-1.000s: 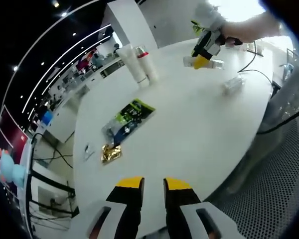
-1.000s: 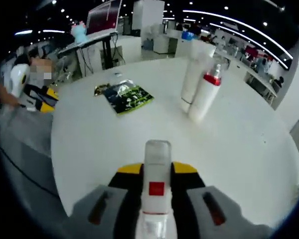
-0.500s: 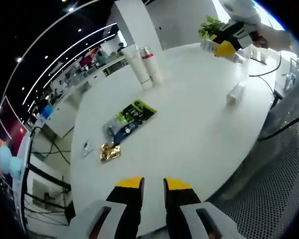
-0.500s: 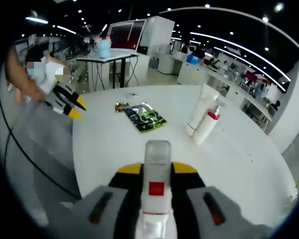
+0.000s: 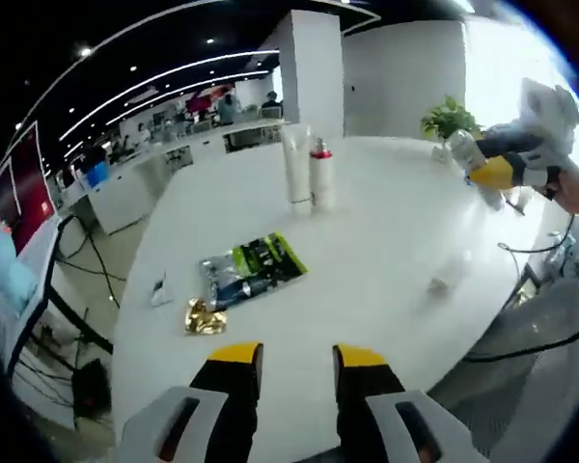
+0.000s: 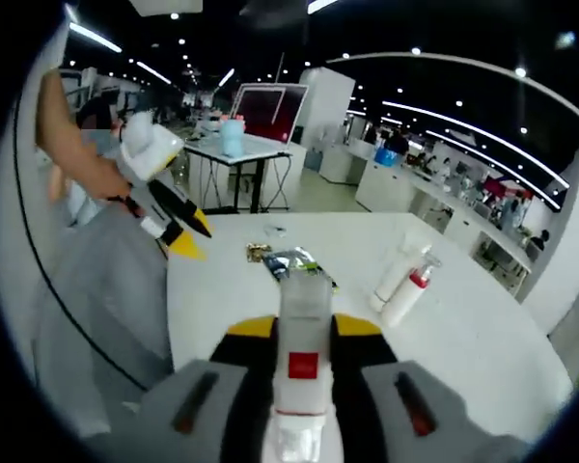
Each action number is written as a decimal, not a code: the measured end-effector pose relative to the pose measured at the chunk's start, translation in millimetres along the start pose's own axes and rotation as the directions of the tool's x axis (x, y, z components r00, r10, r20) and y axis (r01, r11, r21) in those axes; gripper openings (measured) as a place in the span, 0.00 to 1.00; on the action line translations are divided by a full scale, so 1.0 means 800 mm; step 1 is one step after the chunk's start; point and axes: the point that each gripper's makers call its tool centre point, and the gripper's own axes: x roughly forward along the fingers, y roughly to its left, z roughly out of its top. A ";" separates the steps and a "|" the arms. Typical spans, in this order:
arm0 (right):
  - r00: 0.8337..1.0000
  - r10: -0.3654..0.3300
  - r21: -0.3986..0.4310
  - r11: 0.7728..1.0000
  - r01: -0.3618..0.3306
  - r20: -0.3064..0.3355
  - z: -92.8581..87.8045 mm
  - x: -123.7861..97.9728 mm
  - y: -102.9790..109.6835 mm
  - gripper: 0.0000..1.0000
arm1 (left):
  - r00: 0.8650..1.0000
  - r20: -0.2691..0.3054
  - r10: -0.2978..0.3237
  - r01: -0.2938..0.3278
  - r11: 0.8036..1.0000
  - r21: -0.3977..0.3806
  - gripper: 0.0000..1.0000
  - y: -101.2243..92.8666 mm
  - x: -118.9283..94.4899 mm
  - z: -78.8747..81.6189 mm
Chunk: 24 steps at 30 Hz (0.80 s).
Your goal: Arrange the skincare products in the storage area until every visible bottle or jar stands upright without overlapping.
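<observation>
One white bottle with a red label [image 6: 303,359] is sitting pinched between the jaws of the right gripper [image 6: 303,333], lifted well above the white table [image 6: 482,338]. Judging from this, the step in hand is carrying it down to stand beside the two upright products near the far side, a white tube [image 5: 295,169] and a red-capped spray bottle [image 5: 320,175]. To do it well, the person is going to need to bring the bottle upright, set its base flat on bare tabletop just beside the pair, not touching them, and release only once it is resting. The left gripper [image 5: 297,359] is hanging over the near edge with its jaws spread and nothing between them. A green and black sachet [image 5: 247,270] and a gold foil wrapper [image 5: 203,315] are lying flat on the table; a small clear item [image 5: 438,285] is lying apart to the right, too blurred to name. Cables [image 5: 536,249] are trailing off the right edge.
</observation>
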 end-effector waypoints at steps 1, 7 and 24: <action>1.000 0.009 -0.009 1.000 -0.009 0.005 0.002 0.001 0.005 0.21 | 0.998 0.021 -0.053 0.054 0.997 -0.049 0.33 -0.013 0.003 0.008; 0.996 0.085 -0.098 0.992 -0.085 -0.001 0.006 0.005 0.034 0.21 | 0.912 0.202 -0.358 0.411 0.799 -0.439 0.34 -0.095 0.012 0.053; 0.979 0.198 -0.218 0.954 -0.204 -0.048 -0.011 0.007 0.081 0.21 | 0.773 0.248 -0.584 0.607 0.567 -0.557 0.29 -0.184 0.004 0.064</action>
